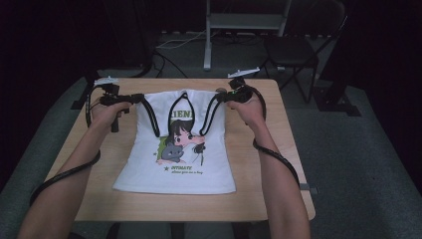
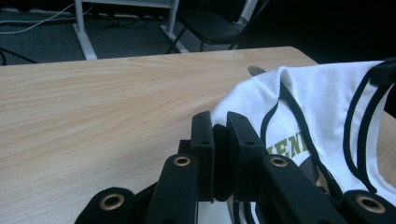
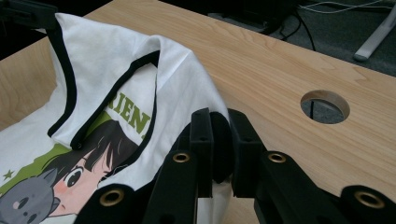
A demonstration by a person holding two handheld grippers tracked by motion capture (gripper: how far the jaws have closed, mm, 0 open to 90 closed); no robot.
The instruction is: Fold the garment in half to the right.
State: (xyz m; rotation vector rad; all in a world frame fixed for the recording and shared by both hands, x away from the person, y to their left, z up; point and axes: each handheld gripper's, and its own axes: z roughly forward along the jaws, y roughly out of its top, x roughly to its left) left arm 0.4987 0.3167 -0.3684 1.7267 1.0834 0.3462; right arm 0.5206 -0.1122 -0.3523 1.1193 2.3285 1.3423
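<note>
In the left gripper view the left gripper (image 2: pixel 220 140) rises from the bottom centre with its jaws drawn close together, pinching a shoulder of the white tank top (image 2: pixel 322 107); cloth shows at the base of the jaws and lifts in a fold toward the upper right of that frame. The right gripper (image 3: pixel 219 140) matches it in its own view, jaws closed on the other shoulder, the black-trimmed neckline rising in a peak toward the upper left. In the high view the left gripper (image 1: pixel 130 98) sits left of centre in the upper half and the right gripper (image 1: pixel 222 96) right of centre at the same height, each at an upper corner of the garment. The tank top's long axis runs from those held shoulders down the frame to its hem near the lower centre, so the body of the cloth lies below both tools, toward the person, spread flat on the wooden table (image 1: pixel 259 199). Neither hand is nearer; they hold it evenly. Any fold would likely carry the shoulders down the frame toward the hem. A round cable hole (image 3: pixel 325 105) lies in the tabletop right of the right gripper, clear of the cloth.
</note>
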